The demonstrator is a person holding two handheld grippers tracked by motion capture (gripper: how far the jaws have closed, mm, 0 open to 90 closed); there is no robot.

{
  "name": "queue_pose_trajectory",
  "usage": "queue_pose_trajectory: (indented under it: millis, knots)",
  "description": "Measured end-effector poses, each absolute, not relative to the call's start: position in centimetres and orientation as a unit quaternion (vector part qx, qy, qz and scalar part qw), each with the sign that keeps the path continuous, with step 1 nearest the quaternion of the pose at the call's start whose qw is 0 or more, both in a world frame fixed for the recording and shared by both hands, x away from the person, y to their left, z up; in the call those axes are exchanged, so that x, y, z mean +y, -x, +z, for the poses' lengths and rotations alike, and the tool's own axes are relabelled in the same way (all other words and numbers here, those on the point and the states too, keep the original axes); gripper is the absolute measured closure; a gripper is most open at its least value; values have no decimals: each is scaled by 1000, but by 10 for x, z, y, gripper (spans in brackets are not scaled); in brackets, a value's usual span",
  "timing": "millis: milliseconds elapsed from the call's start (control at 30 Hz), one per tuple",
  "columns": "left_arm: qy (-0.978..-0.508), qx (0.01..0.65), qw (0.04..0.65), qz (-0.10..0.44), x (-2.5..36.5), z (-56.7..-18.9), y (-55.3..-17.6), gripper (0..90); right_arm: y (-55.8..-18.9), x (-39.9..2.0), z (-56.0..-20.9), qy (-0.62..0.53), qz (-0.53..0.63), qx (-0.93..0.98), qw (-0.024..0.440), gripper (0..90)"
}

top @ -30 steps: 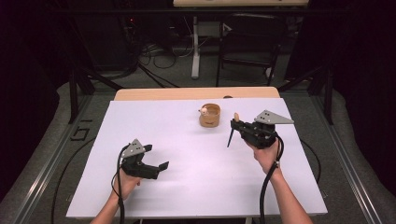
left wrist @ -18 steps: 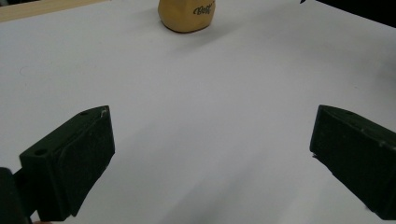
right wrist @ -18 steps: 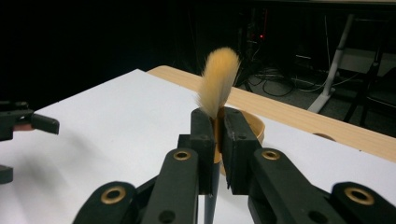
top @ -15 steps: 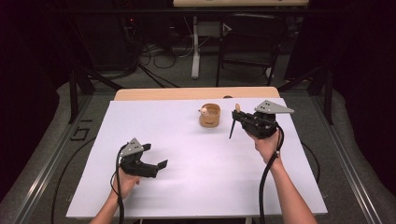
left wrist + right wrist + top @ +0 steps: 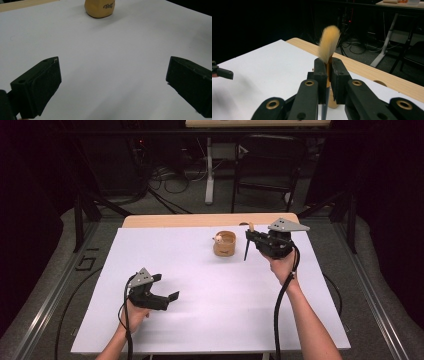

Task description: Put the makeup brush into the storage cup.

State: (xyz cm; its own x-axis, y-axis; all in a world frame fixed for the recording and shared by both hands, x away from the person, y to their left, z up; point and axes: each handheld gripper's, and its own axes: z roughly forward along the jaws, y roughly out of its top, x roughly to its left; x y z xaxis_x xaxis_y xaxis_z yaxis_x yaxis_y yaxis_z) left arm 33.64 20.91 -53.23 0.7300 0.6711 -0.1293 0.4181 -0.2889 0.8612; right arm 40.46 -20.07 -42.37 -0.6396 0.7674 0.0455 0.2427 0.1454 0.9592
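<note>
- The brush (image 5: 328, 43) has soft, fluffy tan bristles and a smooth dark handle (image 5: 246, 251).
- The right gripper (image 5: 328, 72) is matt black plastic with brass-coloured rivets; its top plate (image 5: 287, 225) is dull grey metal.
- The left gripper (image 5: 112, 82) shows matt black, faintly grainy pads.
- The cup (image 5: 224, 243) looks like smooth tan wood.
- The table cover (image 5: 210, 290) is matt white, over a pale wood tabletop (image 5: 165, 221).

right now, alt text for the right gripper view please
The right tool is shut on a brush, its tan bristles pointing up above the black jaws. Behind lie the white table cover, a wooden table edge and a dark room.
</note>
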Motion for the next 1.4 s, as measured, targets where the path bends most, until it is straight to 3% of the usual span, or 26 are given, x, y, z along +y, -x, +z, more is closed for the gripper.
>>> queue_pose_trajectory:
  millis: [1400]
  knots:
    - [-776,344,507,151,224,-536,-337,0,-451,-190,-395,-345,565,698,273,843]
